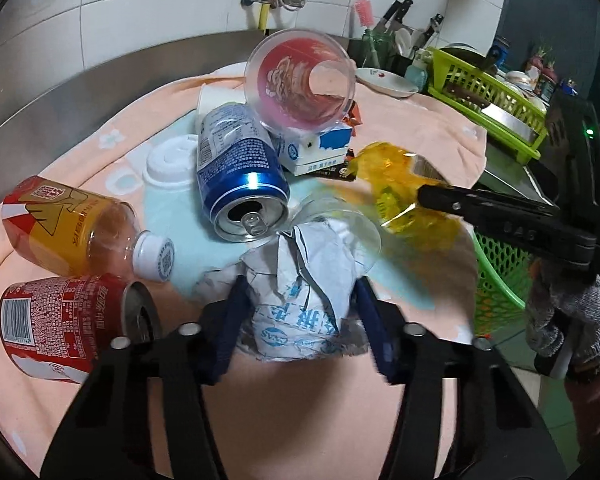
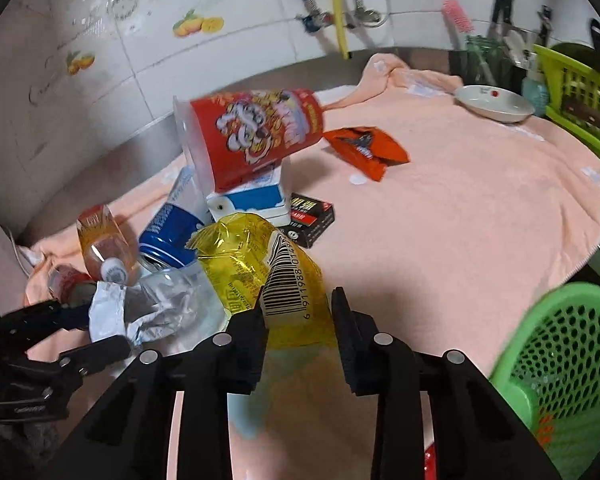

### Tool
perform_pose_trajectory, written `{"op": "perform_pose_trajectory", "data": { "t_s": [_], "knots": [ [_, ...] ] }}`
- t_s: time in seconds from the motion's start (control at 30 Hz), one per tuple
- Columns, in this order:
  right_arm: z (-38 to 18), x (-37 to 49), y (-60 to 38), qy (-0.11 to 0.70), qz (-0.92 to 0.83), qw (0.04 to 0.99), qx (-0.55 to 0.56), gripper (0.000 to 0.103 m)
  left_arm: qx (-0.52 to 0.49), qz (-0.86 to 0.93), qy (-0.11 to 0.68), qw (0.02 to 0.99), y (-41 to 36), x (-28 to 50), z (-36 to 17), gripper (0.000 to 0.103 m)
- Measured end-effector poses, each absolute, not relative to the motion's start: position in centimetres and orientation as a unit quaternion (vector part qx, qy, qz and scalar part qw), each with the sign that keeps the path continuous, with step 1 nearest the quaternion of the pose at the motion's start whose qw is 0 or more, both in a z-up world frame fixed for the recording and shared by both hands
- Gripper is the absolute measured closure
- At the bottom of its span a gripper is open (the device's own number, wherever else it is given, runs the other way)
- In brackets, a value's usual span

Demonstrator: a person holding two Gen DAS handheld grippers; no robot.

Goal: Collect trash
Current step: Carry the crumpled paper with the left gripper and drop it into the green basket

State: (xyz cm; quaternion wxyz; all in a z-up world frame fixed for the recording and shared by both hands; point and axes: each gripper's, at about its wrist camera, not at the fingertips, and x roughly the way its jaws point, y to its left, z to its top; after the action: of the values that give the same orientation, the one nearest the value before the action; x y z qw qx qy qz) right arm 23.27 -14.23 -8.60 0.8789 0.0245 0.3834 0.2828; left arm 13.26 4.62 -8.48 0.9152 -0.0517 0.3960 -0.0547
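Both hand-held grippers were clamped on trash: the left hand-held gripper pinched a crumpled paper wad, and the right hand-held gripper gripped a yellow wrapper lifted off the pink towel covering the worktop. Crowding the wad lay two cans, one blue can and one red can, plus one capped bottle. Behind them one red cup leaned on one milk carton. One green mesh basket stood at the right.
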Motion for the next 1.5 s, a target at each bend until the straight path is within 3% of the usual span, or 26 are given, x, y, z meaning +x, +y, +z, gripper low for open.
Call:
{"op": "perform_pose_trajectory", "data": {
  "t_s": [0.07,0.23,0.67,1.03,1.5],
  "knots": [
    [-8.1,22.5,-15.3,0.377,0.277,0.883,0.035,0.075,-0.056,-0.059,0.392,0.916,4.7,12.8,-8.2,0.063],
    [-6.6,20.2,-18.5,0.356,0.250,0.899,0.051,0.075,-0.053,-0.063,0.377,0.922,4.7,11.6,-7.3,0.069],
    [-9.5,17.3,-30.0,0.390,0.065,0.918,0.034,0.073,-0.046,-0.138,0.317,0.937,1.4,8.3,-1.4,0.070],
    [-11.9,16.7,-37.1,0.407,0.001,0.910,0.077,0.036,-0.020,-0.227,0.322,0.919,-8.1,13.0,-0.4,0.070],
    [-9.6,12.6,-42.6,0.365,-0.025,0.926,0.093,0.029,-0.014,-0.309,0.386,0.869,-21.2,20.9,-4.9,0.069]
  ]
}}
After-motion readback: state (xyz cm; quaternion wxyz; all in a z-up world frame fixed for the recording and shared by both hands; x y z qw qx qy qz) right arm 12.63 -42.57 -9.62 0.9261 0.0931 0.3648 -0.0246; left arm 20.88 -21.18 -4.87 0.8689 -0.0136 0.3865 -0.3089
